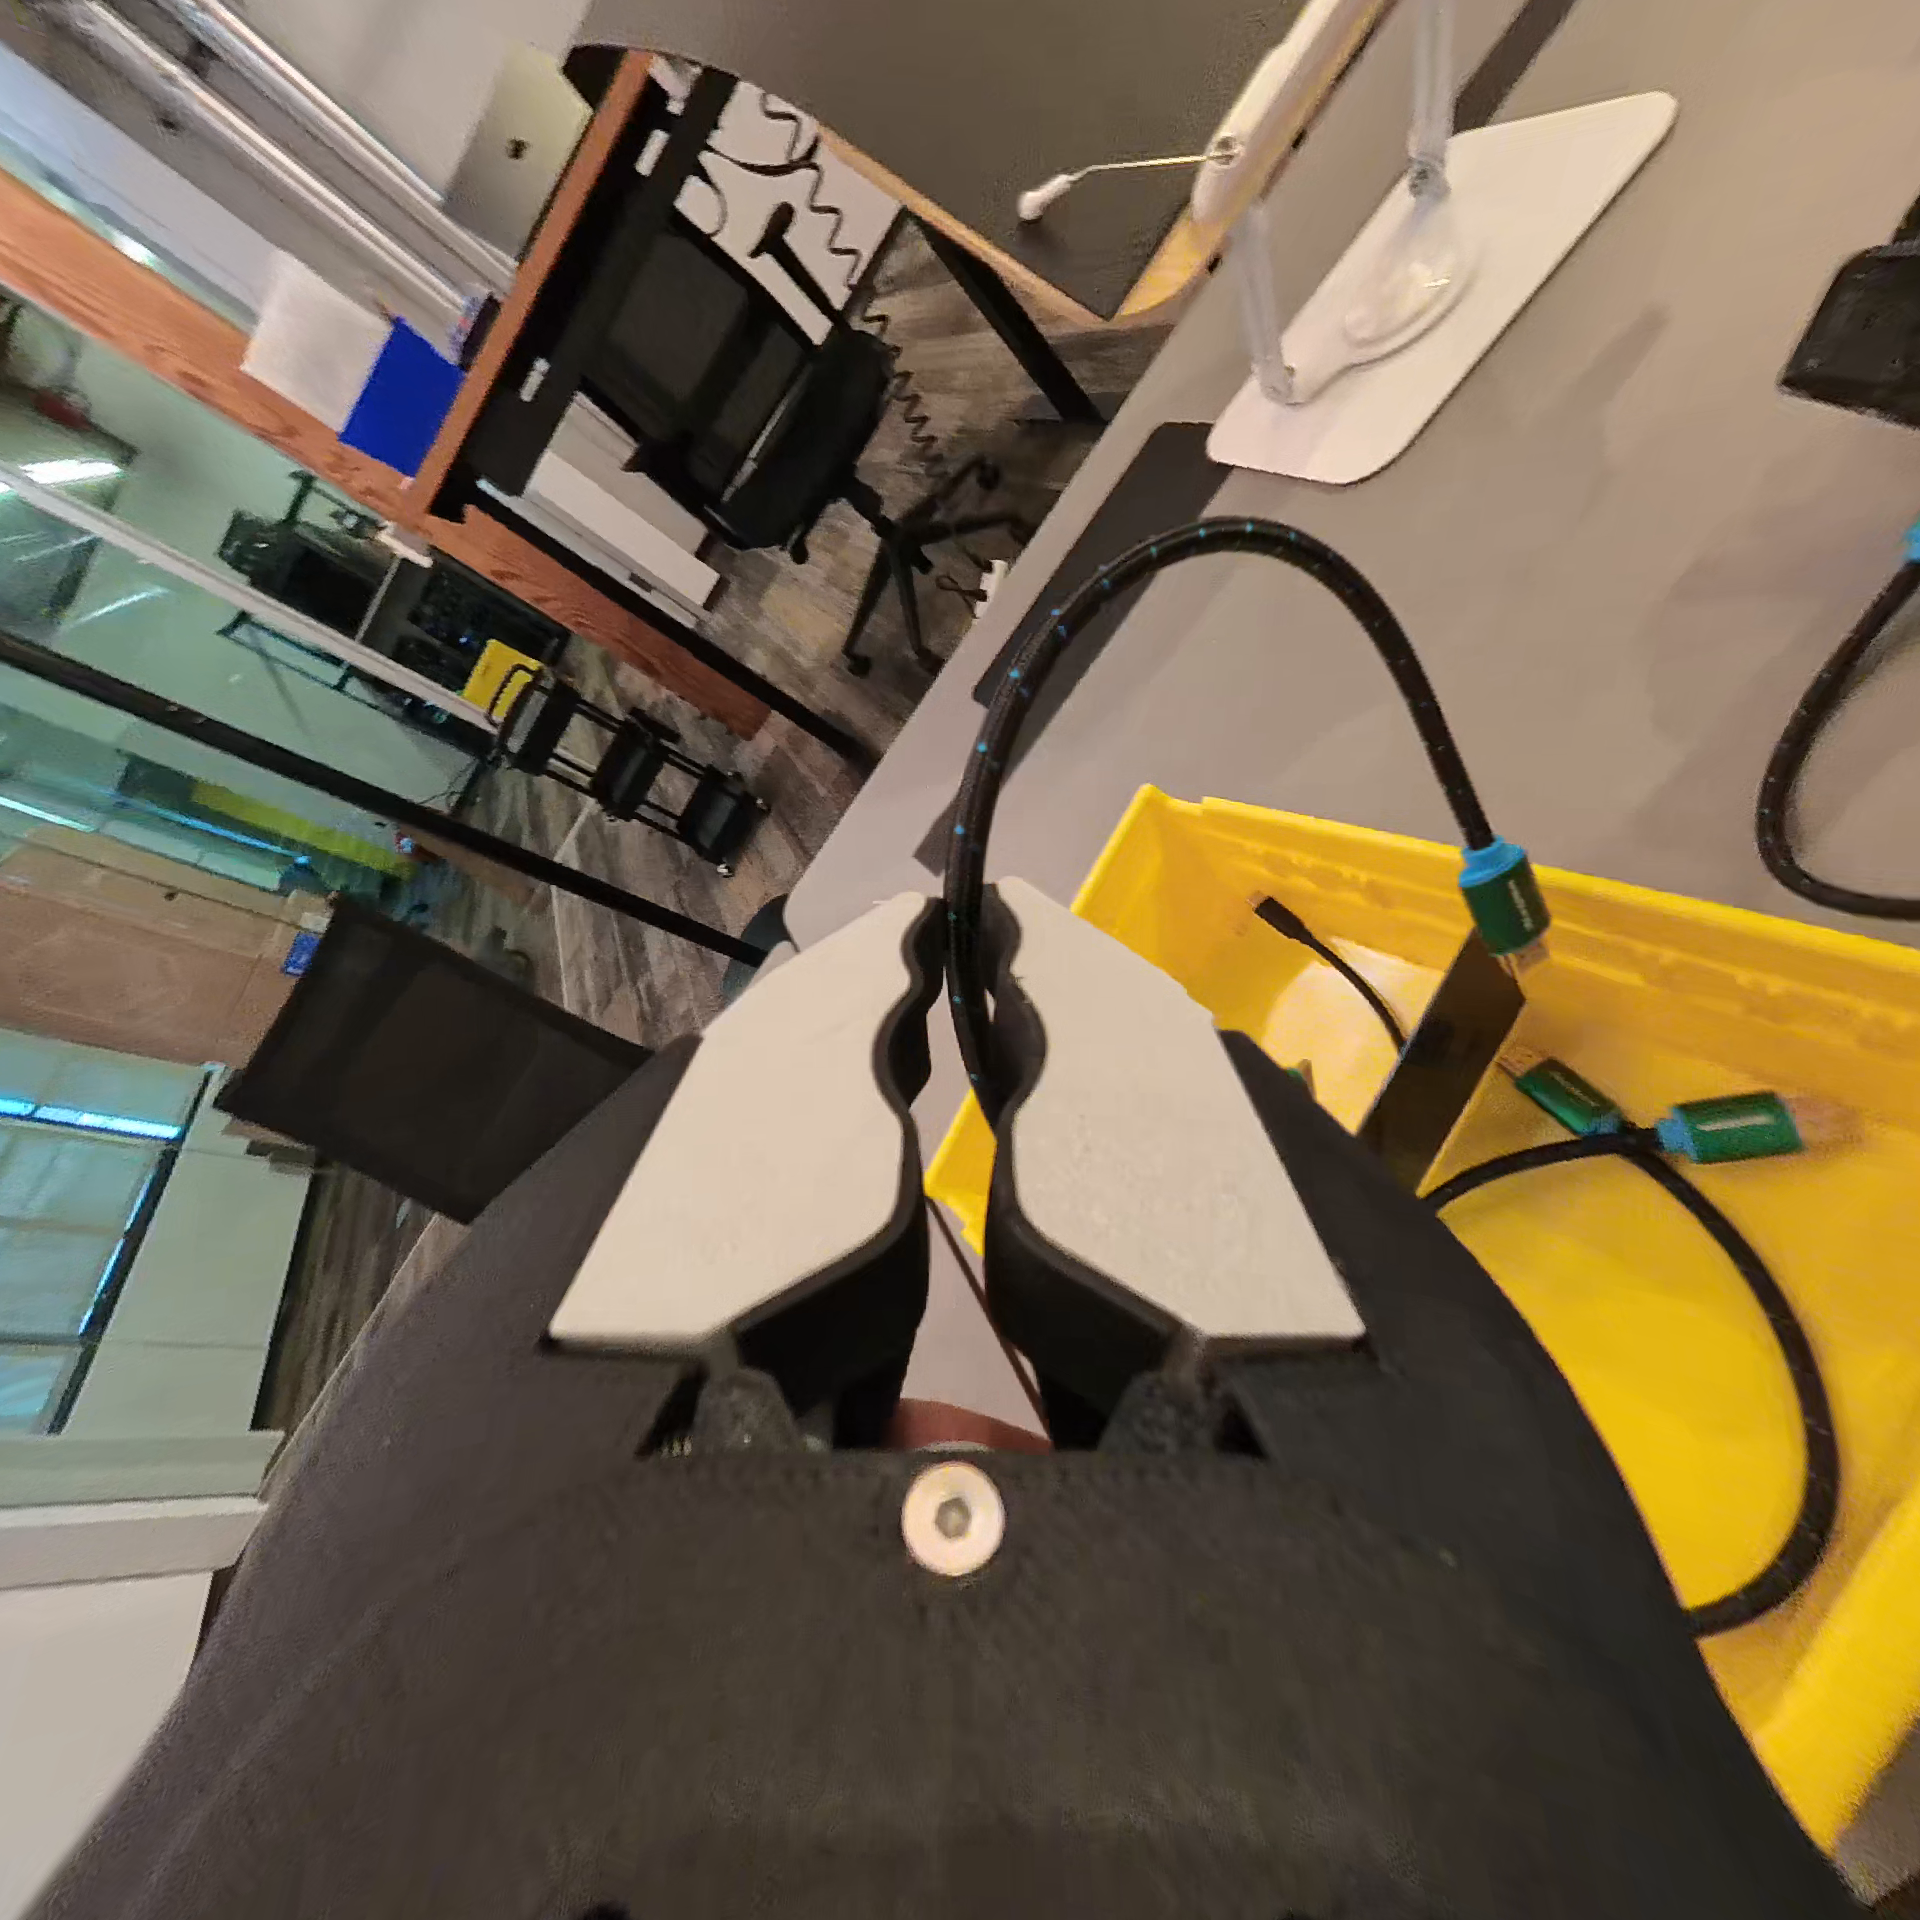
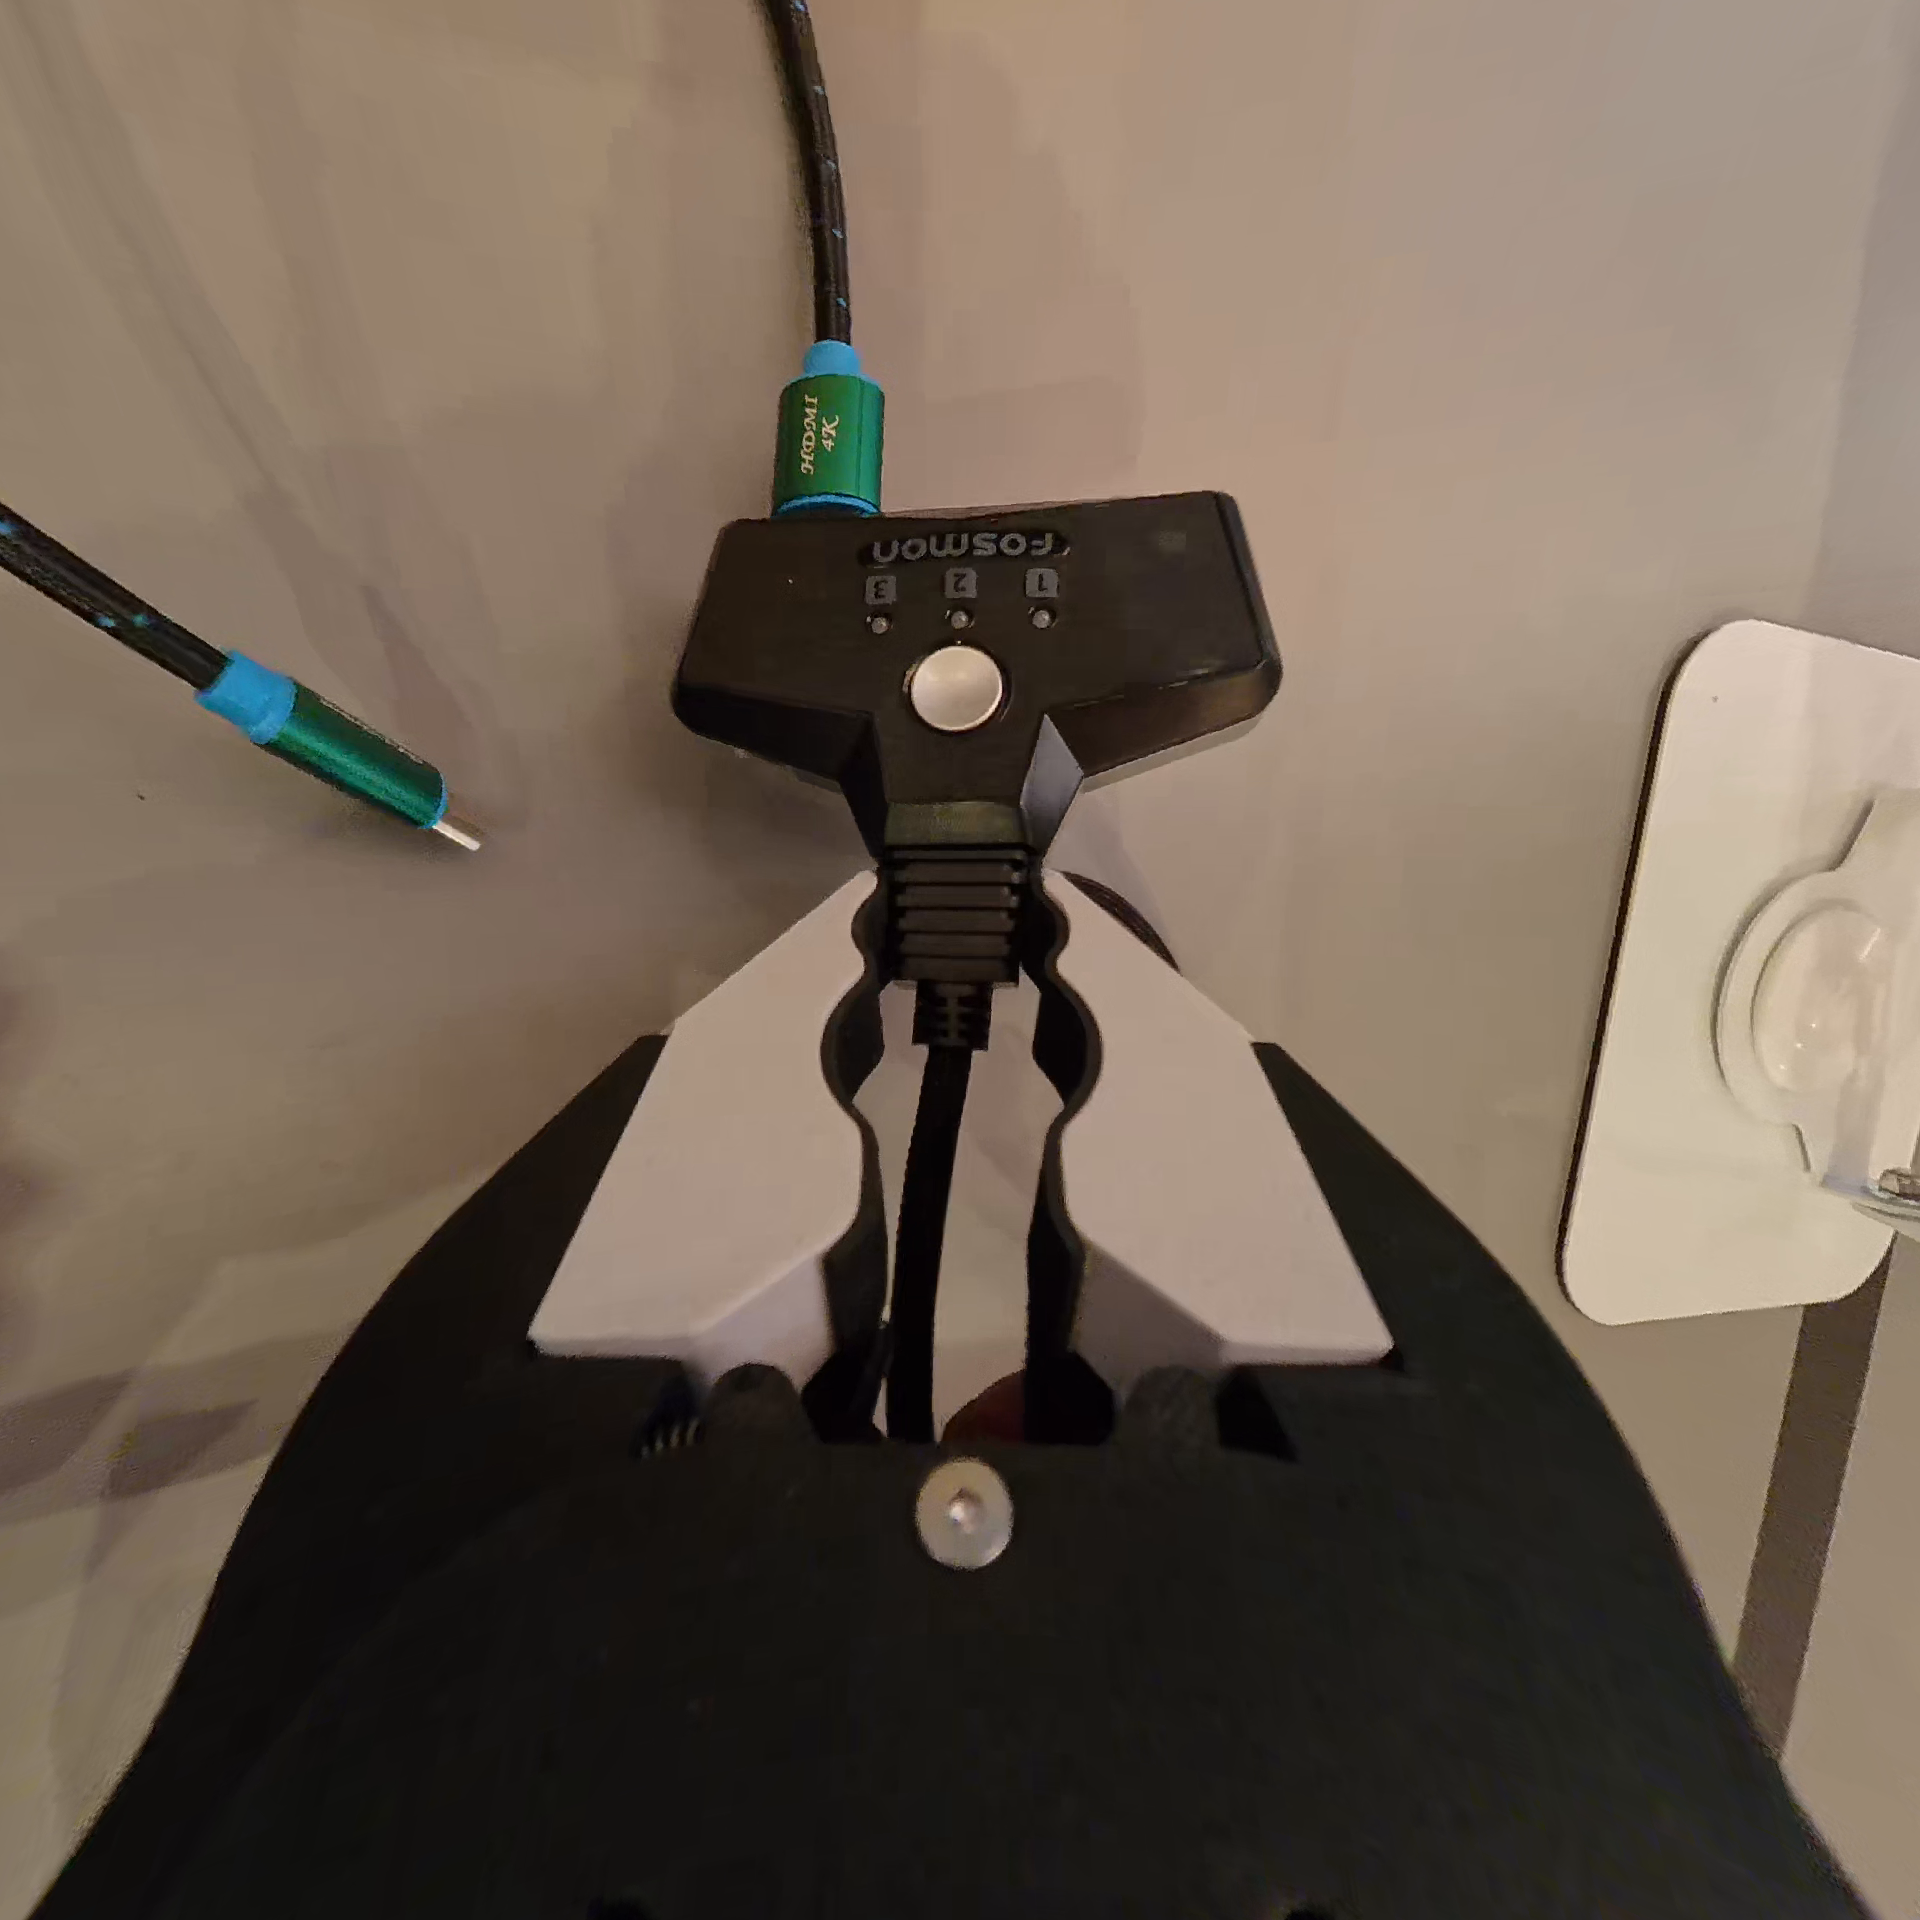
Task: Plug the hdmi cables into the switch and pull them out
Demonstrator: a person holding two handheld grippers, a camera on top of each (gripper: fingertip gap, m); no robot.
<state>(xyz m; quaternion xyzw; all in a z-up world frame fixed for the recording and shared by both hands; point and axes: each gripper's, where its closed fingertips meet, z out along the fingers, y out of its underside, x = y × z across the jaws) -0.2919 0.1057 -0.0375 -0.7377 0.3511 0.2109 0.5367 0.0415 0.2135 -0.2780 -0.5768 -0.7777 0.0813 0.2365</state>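
In the right wrist view my right gripper [image 2: 956, 909] is shut on the ribbed neck of the black HDMI switch [image 2: 977, 634], which lies on the grey table. One green HDMI plug [image 2: 828, 447] sits in the switch's far left port. A second green plug [image 2: 348, 750] is loose to the left, clear of the switch. In the left wrist view my left gripper [image 1: 968, 925] is shut on a black braided HDMI cable [image 1: 1226, 545]. The cable arcs up and over, and its green plug [image 1: 1507, 904] hangs above the yellow bin [image 1: 1714, 1475].
The yellow bin holds more braided cable with two green plugs [image 1: 1735, 1124] and an upright black strip [image 1: 1455, 1049]. A white lamp base [image 1: 1455, 281] stands on the table and also shows in the right wrist view [image 2: 1662, 1039]. The table edge runs left of the bin, with office floor beyond.
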